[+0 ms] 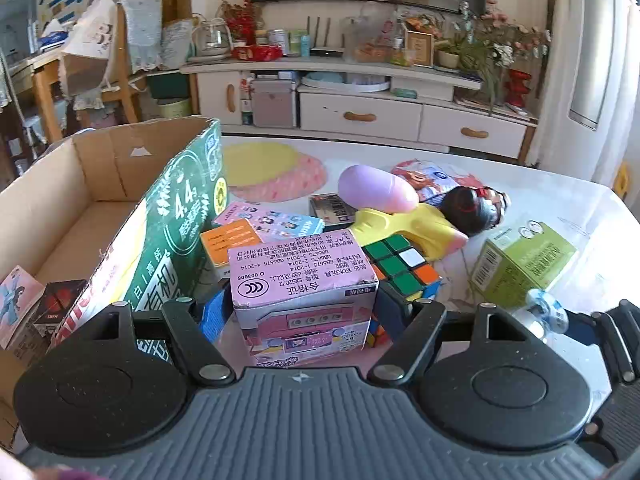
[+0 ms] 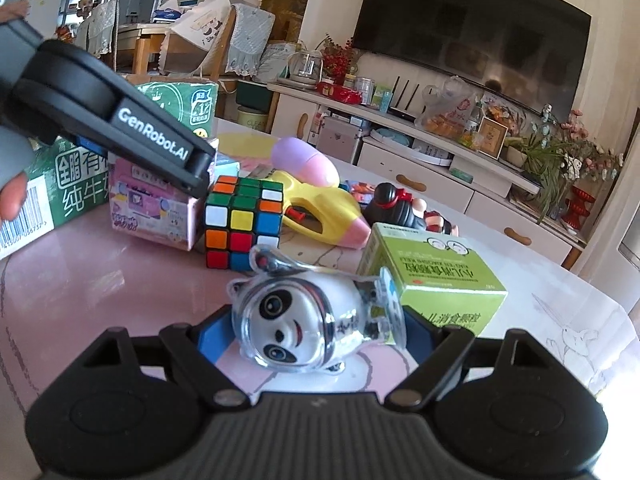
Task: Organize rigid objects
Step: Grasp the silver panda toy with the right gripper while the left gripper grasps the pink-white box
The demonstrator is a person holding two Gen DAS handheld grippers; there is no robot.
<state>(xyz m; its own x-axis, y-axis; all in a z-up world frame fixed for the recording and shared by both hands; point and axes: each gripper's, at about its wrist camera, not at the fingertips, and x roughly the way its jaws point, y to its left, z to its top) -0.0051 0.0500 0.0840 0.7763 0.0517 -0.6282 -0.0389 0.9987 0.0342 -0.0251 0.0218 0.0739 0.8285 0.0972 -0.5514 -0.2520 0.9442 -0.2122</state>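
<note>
Progress: early. The cardboard carton (image 1: 100,184), at the left of the left wrist view, holds only a few small boxes (image 1: 24,308) in its lower left corner; most of its floor is bare. Most of the items remain out on the table (image 2: 100,280).

Left gripper (image 1: 304,312): the pink toy box (image 1: 300,280) stands between its fingers at lower centre. Whether the pads press on it cannot be told; the blue pads sit close at both sides, and the box rests on the table. The right wrist view shows this gripper from the side at upper left, reaching over the same box.

Right gripper (image 2: 320,340): the panda figure (image 2: 304,320), white and black inside a clear glossy shell, lies on its side between the fingers at lower centre. A gap shows between it and the pad on the picture's left, so the jaws stand apart and nothing is clamped.

Still outstanding, centre of both views: puzzle cube (image 2: 244,220), touching the pink box; yellow and pink water pistol (image 2: 320,200) behind it; black-haired doll (image 2: 400,204); green carton (image 2: 432,276) just beside the panda; flat card packs (image 1: 256,224) next to the carton wall.

Condition of the pink box: a printed label on top, a cassette-player picture on its front, corners slightly scuffed, otherwise square and intact.
</note>
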